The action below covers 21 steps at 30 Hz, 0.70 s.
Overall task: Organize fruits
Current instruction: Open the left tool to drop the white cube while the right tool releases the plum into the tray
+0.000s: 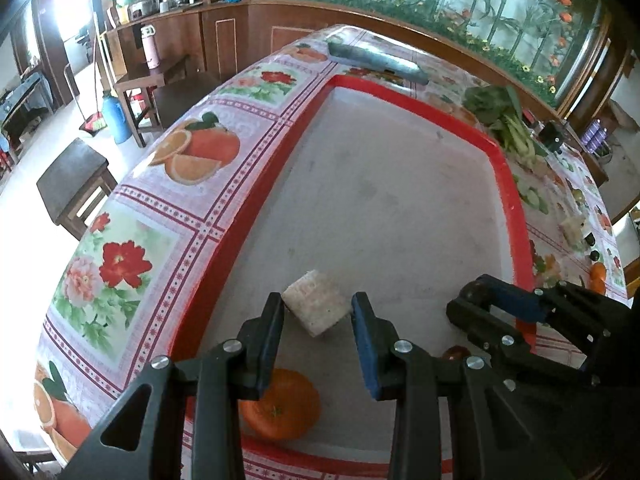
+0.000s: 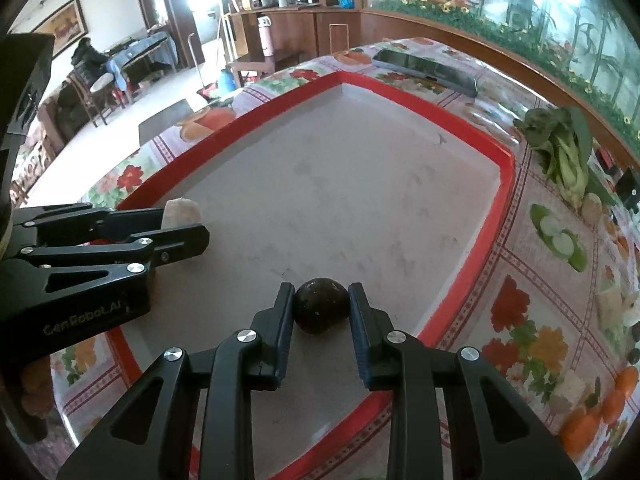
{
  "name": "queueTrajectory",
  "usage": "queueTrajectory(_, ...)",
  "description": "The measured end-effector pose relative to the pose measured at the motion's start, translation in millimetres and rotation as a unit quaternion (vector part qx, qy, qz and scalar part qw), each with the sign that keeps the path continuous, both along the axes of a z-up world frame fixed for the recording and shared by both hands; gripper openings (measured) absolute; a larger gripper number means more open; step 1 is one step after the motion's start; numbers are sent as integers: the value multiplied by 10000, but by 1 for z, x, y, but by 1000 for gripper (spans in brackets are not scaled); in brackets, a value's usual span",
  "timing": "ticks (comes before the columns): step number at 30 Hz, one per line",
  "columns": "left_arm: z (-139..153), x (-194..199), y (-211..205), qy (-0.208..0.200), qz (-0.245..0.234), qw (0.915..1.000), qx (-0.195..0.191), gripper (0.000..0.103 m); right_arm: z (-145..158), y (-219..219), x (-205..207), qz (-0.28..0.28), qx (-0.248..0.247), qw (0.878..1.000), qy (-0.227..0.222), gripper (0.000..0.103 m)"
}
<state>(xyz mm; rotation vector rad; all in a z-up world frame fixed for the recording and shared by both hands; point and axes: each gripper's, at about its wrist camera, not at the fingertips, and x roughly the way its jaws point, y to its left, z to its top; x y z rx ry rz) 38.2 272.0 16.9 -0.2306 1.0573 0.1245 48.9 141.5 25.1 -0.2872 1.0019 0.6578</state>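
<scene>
A red-rimmed tray point(image 1: 508, 172) with a grey floor lies on the flowered tablecloth; it also shows in the right wrist view point(image 2: 502, 200). My left gripper point(image 1: 318, 306) is shut on a pale white fruit chunk point(image 1: 316, 306), low over the tray's near left part. An orange point(image 1: 282, 404) lies in the tray under that gripper. My right gripper point(image 2: 322, 306) is shut on a dark round fruit point(image 2: 321, 310), low over the tray's near right part. Each gripper shows in the other's view: the right point(image 1: 476, 304), the left point(image 2: 180, 226) with the pale chunk point(image 2: 180, 212).
Leafy greens point(image 2: 564, 148) lie on the table right of the tray. A dark flat device point(image 2: 428, 66) lies beyond the tray's far edge. Small fruits and pale chunks point(image 2: 612, 396) sit at the table's right. Stools and benches point(image 1: 74, 184) stand left of the table.
</scene>
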Motion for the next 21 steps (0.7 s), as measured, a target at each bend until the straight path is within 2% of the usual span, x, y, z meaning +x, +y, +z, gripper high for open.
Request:
queueTrajectory(3, -1, -2, -1, 22, 36, 10000, 46, 38, -1, 0, 1, -11, -42, 10000, 17, 34)
queueTrajectory(7, 0, -4, 0, 85, 81, 9999, 85, 39, 1, -3, -2, -27, -3, 10000, 6, 35)
queueTrajectory(12, 7, -10, 0, 30, 189, 9997, 131, 48, 6, -12, -4, -123, 96, 9999, 55, 36)
queueTrajectory(18, 14, -18, -6, -27, 232, 9996, 149, 49, 18, -24, -13, -188, 298, 9993, 117, 38)
queueTrajectory(21, 18, -23, -11, -67, 254, 9995, 151, 49, 26, -31, -20, -193, 360, 9991, 97, 42)
